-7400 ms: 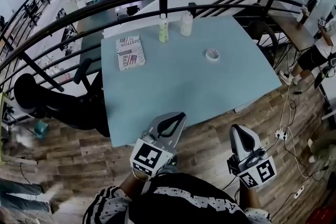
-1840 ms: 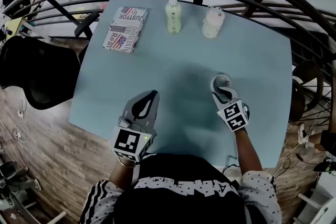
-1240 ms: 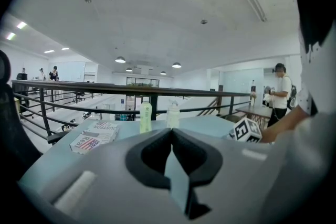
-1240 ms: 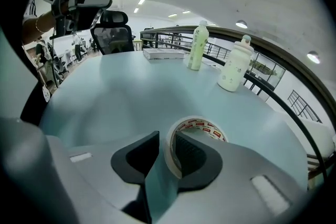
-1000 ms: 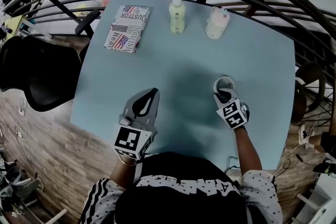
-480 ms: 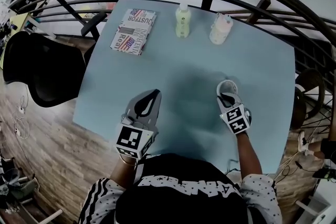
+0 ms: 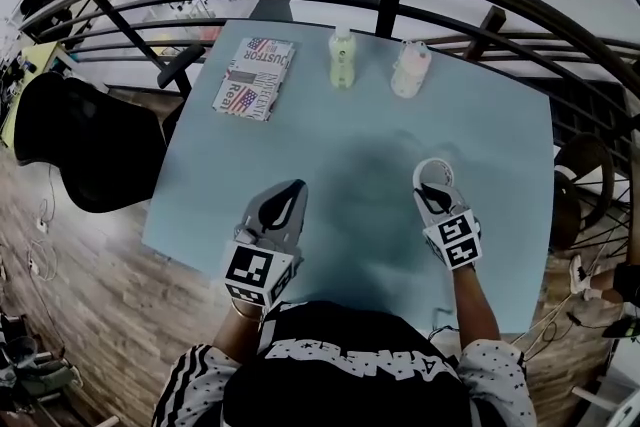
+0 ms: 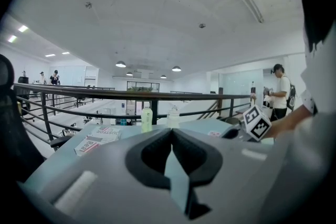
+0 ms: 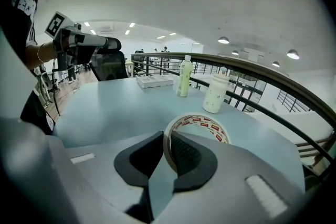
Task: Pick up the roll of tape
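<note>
While both grippers hover over the pale blue table (image 7: 350, 130), a black chair (image 7: 85, 140) stands off its left edge. Near the table's far left corner lies a printed booklet (image 7: 254, 78). Closer to the person, the left gripper (image 7: 296, 186) hangs above the tabletop with its jaws pressed together and nothing between them. Along the far edge a green bottle (image 7: 342, 57) and a white bottle (image 7: 410, 68) stand upright, near each other but not touching. On the right, the right gripper (image 7: 428, 187) has just been closing its jaws and is clamped on the wall of the roll of tape (image 7: 437, 162), with one pad inside the ring and the other outside. The roll, white with red print, is tipped in that grip over the table's right part, nearer the person than the white bottle. The jaws hide whether its near edge touches the surface.
</note>
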Demonstrator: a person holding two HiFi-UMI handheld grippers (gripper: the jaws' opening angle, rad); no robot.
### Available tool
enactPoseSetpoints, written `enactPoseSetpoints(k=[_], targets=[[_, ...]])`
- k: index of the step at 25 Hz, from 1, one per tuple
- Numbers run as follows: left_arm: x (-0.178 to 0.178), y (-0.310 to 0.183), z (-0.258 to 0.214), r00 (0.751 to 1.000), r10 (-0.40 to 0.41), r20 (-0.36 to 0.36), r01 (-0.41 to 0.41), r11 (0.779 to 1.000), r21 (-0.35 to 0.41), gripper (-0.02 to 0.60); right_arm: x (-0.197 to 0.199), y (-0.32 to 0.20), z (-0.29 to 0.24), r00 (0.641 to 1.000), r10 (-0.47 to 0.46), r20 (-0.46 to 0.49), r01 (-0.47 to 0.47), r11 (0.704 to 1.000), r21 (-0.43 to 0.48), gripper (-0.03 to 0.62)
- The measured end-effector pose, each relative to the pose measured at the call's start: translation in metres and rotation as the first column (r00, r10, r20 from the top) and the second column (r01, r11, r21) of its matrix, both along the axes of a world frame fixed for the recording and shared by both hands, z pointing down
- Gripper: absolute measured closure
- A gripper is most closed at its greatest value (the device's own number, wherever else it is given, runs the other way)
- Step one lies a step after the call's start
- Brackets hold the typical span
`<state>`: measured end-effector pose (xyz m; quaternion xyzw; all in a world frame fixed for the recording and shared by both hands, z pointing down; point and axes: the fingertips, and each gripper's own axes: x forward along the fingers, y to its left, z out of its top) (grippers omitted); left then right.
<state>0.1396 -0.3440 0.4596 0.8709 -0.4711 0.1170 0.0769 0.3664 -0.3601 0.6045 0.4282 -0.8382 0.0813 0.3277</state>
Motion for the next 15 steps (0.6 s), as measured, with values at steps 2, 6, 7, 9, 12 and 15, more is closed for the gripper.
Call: enactPoseSetpoints(k=[2,6,7,9,12,15], targets=[[0.0,0.004,-0.002,1.0,-0.001,0.002,0.001,1.0,-0.007,0.581,-0.001,0.004,-0.01,1.0,0.001,0.008,-0.001,1.0,0.016,0.542],[0.001,0.009,-0.009,1.0,0.001,0.006,-0.001,1.0,0.007,0.581,-0.004,0.01,-0.031,0.999,0.004,0.04,-0.006,0.999,0.048,0.542],[0.001,0.01,-0.011,1.0,0.001,0.007,-0.001,1.0,0.01,0.581,-0.005,0.012,-0.036,0.999,0.004,0.049,-0.007,0.998,0.055,0.542],[0.001,0.014,-0.014,1.0,-0.001,0.006,0.0,1.0,0.017,0.581,-0.006,0.018,-0.047,0.997,0.005,0.072,-0.01,0.998,0.067,0.542],[0.0,0.019,-0.021,1.0,-0.003,0.004,0.003,0.999,0.04,0.581,-0.01,0.025,-0.063,0.994,0.002,0.11,-0.012,0.996,0.089,0.542],[-0.002,0.021,-0.025,1.0,-0.007,0.002,0.006,0.999,0.053,0.581,-0.015,0.029,-0.078,0.991,-0.006,0.137,-0.01,0.993,0.114,0.542]])
